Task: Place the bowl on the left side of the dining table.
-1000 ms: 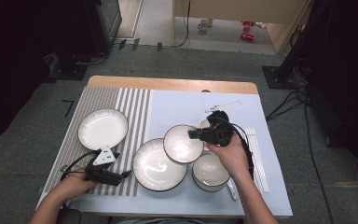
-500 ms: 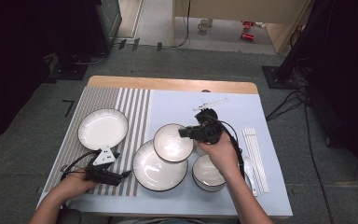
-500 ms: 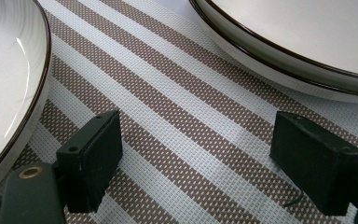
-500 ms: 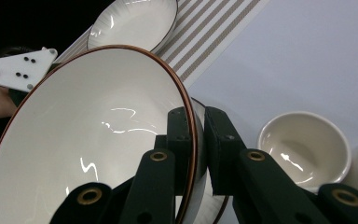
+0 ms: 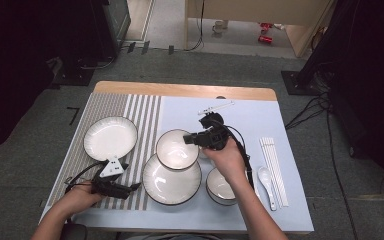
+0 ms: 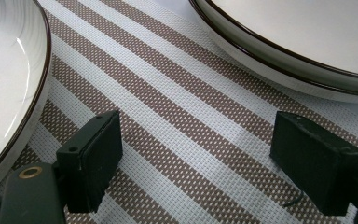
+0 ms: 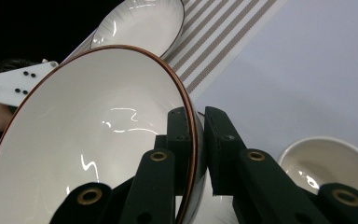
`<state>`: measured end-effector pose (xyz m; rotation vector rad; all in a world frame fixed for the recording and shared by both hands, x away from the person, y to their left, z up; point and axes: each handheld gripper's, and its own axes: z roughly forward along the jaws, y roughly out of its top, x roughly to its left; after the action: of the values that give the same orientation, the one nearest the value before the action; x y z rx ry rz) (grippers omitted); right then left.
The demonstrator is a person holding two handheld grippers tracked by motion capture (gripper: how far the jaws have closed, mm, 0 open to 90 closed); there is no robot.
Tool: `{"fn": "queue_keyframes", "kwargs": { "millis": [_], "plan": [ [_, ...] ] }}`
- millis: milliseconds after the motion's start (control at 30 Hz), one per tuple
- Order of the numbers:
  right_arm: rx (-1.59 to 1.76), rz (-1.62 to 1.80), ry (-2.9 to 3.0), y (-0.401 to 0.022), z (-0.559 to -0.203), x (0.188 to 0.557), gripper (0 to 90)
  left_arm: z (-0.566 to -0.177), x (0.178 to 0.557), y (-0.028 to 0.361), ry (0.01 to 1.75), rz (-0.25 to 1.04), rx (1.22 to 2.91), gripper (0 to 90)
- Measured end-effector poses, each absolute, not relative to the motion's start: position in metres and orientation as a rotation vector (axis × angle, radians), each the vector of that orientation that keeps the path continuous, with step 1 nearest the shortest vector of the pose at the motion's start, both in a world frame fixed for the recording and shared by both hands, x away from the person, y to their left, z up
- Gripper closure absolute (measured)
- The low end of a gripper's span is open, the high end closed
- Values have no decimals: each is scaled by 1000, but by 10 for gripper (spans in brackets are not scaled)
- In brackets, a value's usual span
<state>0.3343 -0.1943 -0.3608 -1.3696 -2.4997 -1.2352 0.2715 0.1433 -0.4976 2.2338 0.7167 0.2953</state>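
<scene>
- High view: the right gripper (image 5: 194, 138) holds a small plate (image 5: 176, 148) by its rim, above the far edge of the large plate (image 5: 171, 179) at the middle of the desk (image 5: 240, 102).
- Right gripper view: the jaws are clamped narrow on that small plate's (image 7: 88, 144) brown rim, one jaw inside and one outside; the plate is tilted.
- A small bowl (image 5: 221, 186) sits just right of the large plate, partly under the person's right hand (image 5: 227, 159).
- The left gripper (image 5: 130, 188) rests low on the striped mat (image 5: 145, 107) near the desk's front left; in the left gripper view its jaws stand wide with nothing but mat (image 6: 182, 116) between them.
- Another plate (image 5: 110, 138) lies on the mat, beyond the left gripper.
- A white spoon (image 5: 266, 180) and chopsticks (image 5: 275, 167) lie at the right.
</scene>
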Motion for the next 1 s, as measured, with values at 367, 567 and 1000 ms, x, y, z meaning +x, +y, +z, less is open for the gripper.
{"fn": "queue_keyframes", "kwargs": {
  "millis": [367,567,1000],
  "plan": [
    [-1360,-1232,-2500,-176,-357,343,814,-498,272,143,717,294,2232,166],
    [-1358,-1243,-2491,-167,-354,348,814,-498,272,143,717,294,2233,167],
    [-1343,-1227,-2517,-144,-348,360,814,-498,272,144,715,296,2234,166]
  ]
}}
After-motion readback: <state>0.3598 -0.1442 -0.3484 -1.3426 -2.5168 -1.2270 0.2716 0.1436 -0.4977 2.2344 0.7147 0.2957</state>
